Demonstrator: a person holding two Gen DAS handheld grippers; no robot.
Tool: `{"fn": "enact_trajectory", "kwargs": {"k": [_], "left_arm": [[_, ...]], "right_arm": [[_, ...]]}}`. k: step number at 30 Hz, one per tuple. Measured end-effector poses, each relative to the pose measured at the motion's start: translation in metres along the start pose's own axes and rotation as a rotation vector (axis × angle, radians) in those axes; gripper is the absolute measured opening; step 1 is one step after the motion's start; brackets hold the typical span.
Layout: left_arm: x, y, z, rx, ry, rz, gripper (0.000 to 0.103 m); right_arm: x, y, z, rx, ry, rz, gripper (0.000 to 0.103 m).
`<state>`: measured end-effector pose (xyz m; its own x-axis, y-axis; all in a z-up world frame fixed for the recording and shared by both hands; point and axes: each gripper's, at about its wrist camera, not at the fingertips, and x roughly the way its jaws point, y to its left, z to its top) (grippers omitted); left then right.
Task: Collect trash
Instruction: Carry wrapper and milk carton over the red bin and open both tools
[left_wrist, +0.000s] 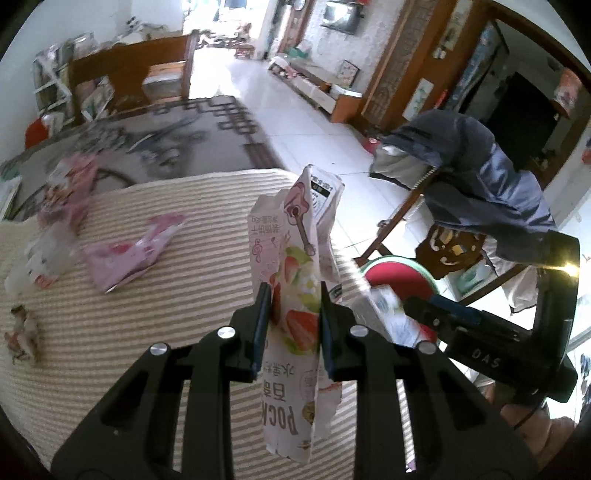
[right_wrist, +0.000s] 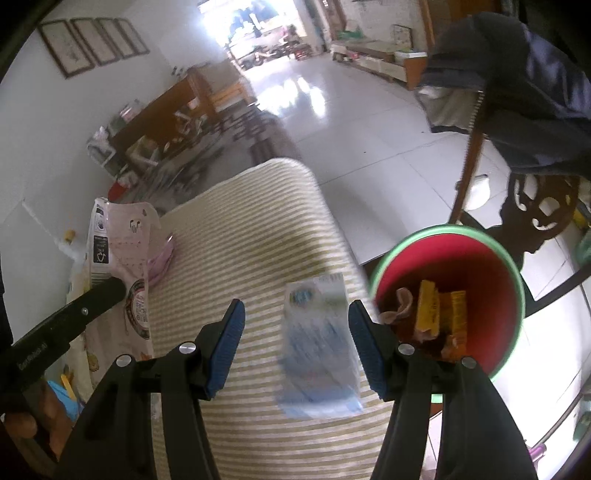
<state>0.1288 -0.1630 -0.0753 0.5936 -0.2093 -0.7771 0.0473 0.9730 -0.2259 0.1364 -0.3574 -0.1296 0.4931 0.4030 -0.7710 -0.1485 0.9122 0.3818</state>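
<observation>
My left gripper is shut on a pink strawberry snack bag and holds it upright above the striped table. The bag also shows in the right wrist view at the left. My right gripper is open, and a blue-white wrapper shows blurred between its fingers, over the table edge. A red bin with a green rim stands right of the table and holds yellow wrappers. It also shows in the left wrist view.
On the table in the left wrist view lie a pink wrapper, a crumpled scrap and clear plastic trash. A wooden chair draped with a dark jacket stands beyond the bin. A tiled floor lies behind.
</observation>
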Motion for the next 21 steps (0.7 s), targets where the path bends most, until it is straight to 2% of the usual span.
{"fn": "enact_trajectory", "kwargs": {"k": [4, 7, 8, 10, 11, 14, 16, 17, 18, 21], "left_arm": [[0.014, -0.031, 0.008, 0.034, 0.014, -0.043, 0.024], [0.017, -0.044, 0.013, 0.051, 0.005, -0.042, 0.024], [0.018, -0.045, 0.015, 0.051, 0.003, -0.037, 0.024], [0.019, -0.046, 0.018, 0.044, 0.003, -0.026, 0.024], [0.019, -0.045, 0.019, 0.042, 0.005, -0.02, 0.024], [0.019, -0.044, 0.02, 0.035, 0.001, 0.004, 0.024], [0.018, -0.044, 0.019, 0.031, 0.002, 0.013, 0.024], [0.019, -0.045, 0.018, 0.031, 0.003, 0.016, 0.024], [0.02, -0.046, 0.017, 0.033, 0.006, 0.018, 0.024], [0.025, -0.051, 0.015, 0.038, 0.021, 0.016, 0.024]], "right_arm": [[-0.005, -0.031, 0.003, 0.054, 0.001, -0.014, 0.054], [0.0, -0.045, -0.001, 0.08, 0.061, 0.033, 0.056], [0.001, -0.045, -0.002, 0.076, 0.068, 0.035, 0.06], [0.01, -0.039, -0.011, 0.037, 0.11, 0.04, 0.076], [0.017, -0.035, -0.016, 0.019, 0.142, 0.041, 0.078], [0.035, -0.021, -0.03, -0.033, 0.218, 0.054, 0.078], [0.048, -0.014, -0.038, -0.091, 0.267, 0.015, 0.077], [0.052, -0.013, -0.042, -0.107, 0.281, 0.002, 0.067], [0.053, -0.014, -0.044, -0.11, 0.288, 0.007, 0.058], [0.042, -0.023, -0.039, -0.098, 0.24, 0.008, 0.057]]}}
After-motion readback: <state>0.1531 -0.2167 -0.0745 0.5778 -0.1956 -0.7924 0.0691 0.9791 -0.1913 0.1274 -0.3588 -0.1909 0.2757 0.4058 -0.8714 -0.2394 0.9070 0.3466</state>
